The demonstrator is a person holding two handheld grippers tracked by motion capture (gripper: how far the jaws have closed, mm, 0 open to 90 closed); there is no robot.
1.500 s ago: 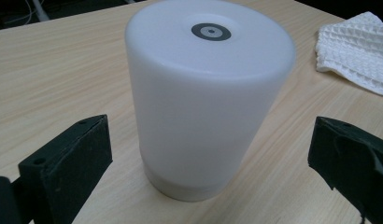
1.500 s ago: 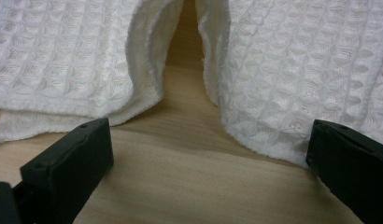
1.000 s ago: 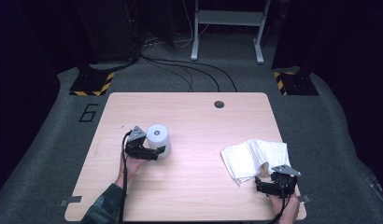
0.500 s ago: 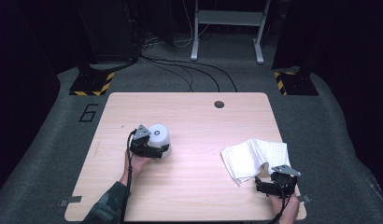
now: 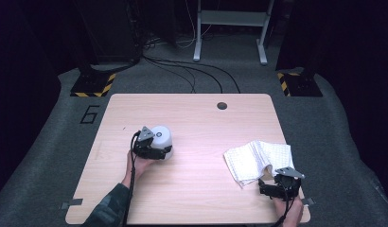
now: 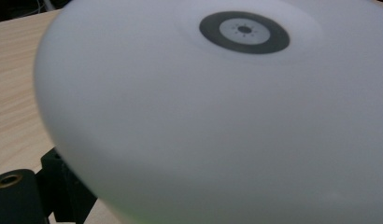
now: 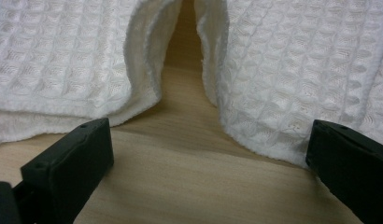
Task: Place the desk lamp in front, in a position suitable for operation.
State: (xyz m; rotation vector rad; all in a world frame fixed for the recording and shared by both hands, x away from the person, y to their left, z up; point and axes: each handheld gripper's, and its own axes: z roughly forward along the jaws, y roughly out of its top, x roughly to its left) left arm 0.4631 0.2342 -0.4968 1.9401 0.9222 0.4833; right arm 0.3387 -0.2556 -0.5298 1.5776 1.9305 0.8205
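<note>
Reaching for the white dome (image 5: 161, 137), at the left middle of the worktop (image 5: 197, 189); judged as the approach-and-grasp step, not yet a lift. Left gripper (image 5: 153, 150) pressed up against the dome's near side in the high view, hand (image 5: 137, 165) behind it. In the left gripper view, dome (image 6: 217, 112) right against the lens, smooth and rounded, with a dark ring on top (image 6: 244, 31); one black finger (image 6: 63, 186) peeking from under its lower edge, the other hidden, so impossible to tell how wide the fingers stand or whether anything is pinched. Next move, by judgement: settling the fingers on both flanks of the dome, low enough to avoid slipping off the curved wall, then closing gently. Well to the right of the dome, a white waffle cloth (image 5: 258, 158), rumpled, with a fold gap down its near edge. Right gripper (image 5: 277, 187) just at the cloth's near edge, fingers (image 7: 73, 158) spread wide and empty, resting low on the wood either side of the gap in the cloth (image 7: 292, 70). Nothing lying between dome and cloth. Beyond the dome, a round hole (image 5: 222, 105) near the far edge; cables on the floor past that, clear of the work.
</note>
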